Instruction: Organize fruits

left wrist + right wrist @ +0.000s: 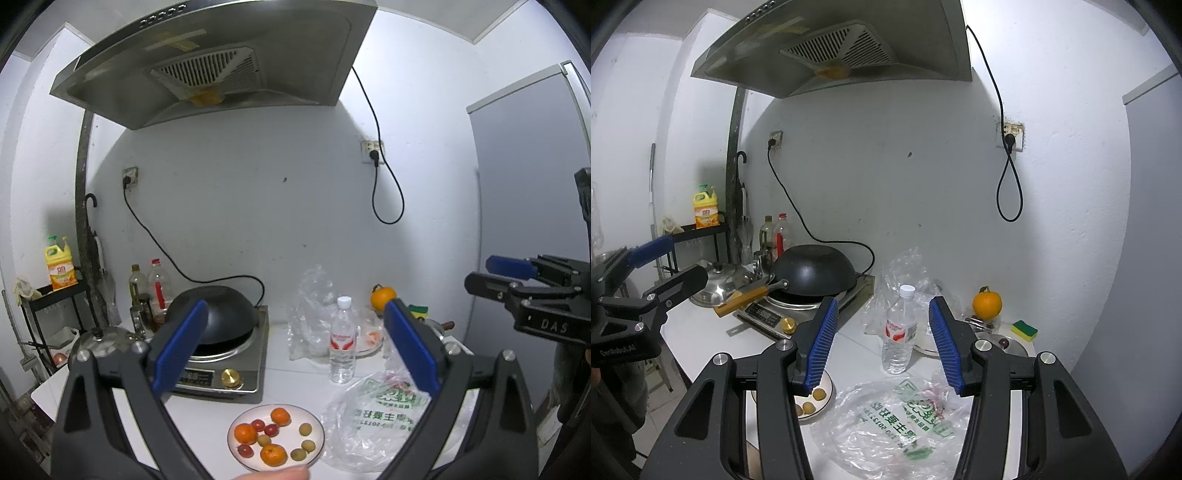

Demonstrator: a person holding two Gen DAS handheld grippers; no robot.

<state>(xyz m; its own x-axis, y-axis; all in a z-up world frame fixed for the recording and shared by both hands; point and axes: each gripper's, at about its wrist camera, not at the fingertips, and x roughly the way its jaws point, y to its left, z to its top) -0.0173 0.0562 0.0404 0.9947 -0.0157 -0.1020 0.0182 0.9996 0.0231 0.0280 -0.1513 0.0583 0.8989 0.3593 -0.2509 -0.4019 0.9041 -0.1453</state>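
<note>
Two grippers are raised above the white countertop (pixel 207 417), and neither holds anything.

From the left wrist view, the left gripper (pixel 295 347) has its blue-padded fingers wide apart. Below them, at 6 o'clock, stands the round white plate (pixel 236 424) with the fruits on it: three small orange mandarins (pixel 273 454), three red cherry tomatoes (pixel 270 429) and four small yellow-green round fruits (pixel 305 428), all mixed and not grouped by kind. Just beside the plate, at 4 o'clock, lies the crumpled clear plastic bag with green print (pixel 369 421). One larger orange with a stem (pixel 383 298) sits apart near the wall, at 1 o'clock.

From the right wrist view, the right gripper (pixel 882 343) is also open, its fingers on both sides of the clear plastic water bottle (pixel 898 332) standing further back. The plate shows only partly at 7 o'clock, behind the left finger.

I judge that the scene fits both fruits waiting for sorting and fruits already gathered on the plate. Any pick would need a gentle, narrow closing, because the fruits are small, round and roll easily.
</note>
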